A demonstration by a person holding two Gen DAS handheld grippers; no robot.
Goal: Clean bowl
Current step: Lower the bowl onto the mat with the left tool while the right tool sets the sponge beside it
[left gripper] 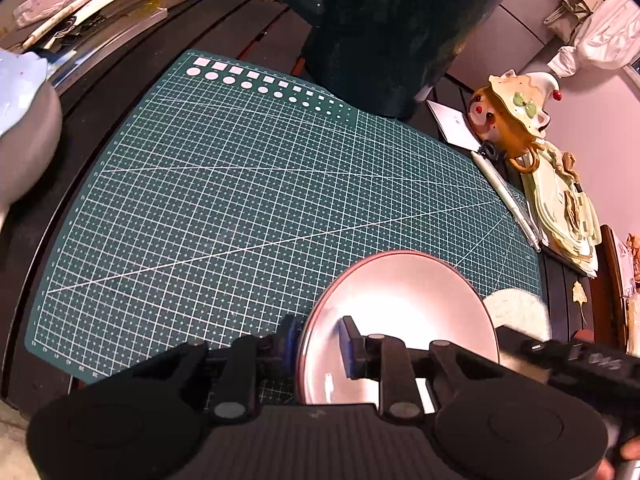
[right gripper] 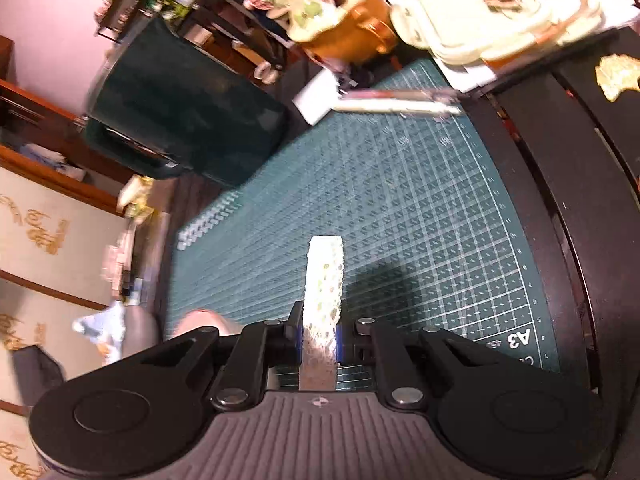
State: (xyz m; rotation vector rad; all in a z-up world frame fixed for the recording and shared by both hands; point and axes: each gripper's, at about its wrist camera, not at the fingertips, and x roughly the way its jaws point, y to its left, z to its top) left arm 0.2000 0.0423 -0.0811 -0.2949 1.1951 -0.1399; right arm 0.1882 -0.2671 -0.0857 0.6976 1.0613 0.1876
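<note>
While the green cutting mat (left gripper: 240, 200) is covering most of the dark counter (left gripper: 120, 80), the pink bowl (left gripper: 400, 300) is sitting tilted at the mat's near right corner, one side of its rim lifted. The left hand-held gripper (left gripper: 318, 350) is straddling that lifted rim with a narrow opening: one blue-padded finger is outside the bowl on the mat side, the other is inside against the pale inner wall, so the rim is pinched between them. Just beyond the bowl's right edge, still over the mat's corner, a white fluffy cloth (left gripper: 516, 312) is showing, with the dark body of the right hand-held gripper (left gripper: 568, 360) reaching in beside it.

In the right wrist view, which is blurred, the right hand-held gripper (right gripper: 319, 338) is nearly closed on the white netted cloth (right gripper: 325, 280), which is standing up between its blue pads and sticking out over the mat (right gripper: 400, 200). A sliver of the bowl (right gripper: 200, 320) is peeking out at the gripper's left.

At the mat's far edge a large dark green pitcher (left gripper: 392, 32) is standing. Off the mat's right edge a white pen-like tool (left gripper: 508, 196) is lying, and beyond it an ornate ceramic teapot (left gripper: 516, 116) and cream trays (left gripper: 560, 208) are resting. Off the mat's left edge a grey rounded vessel (left gripper: 28, 140) is sitting.
</note>
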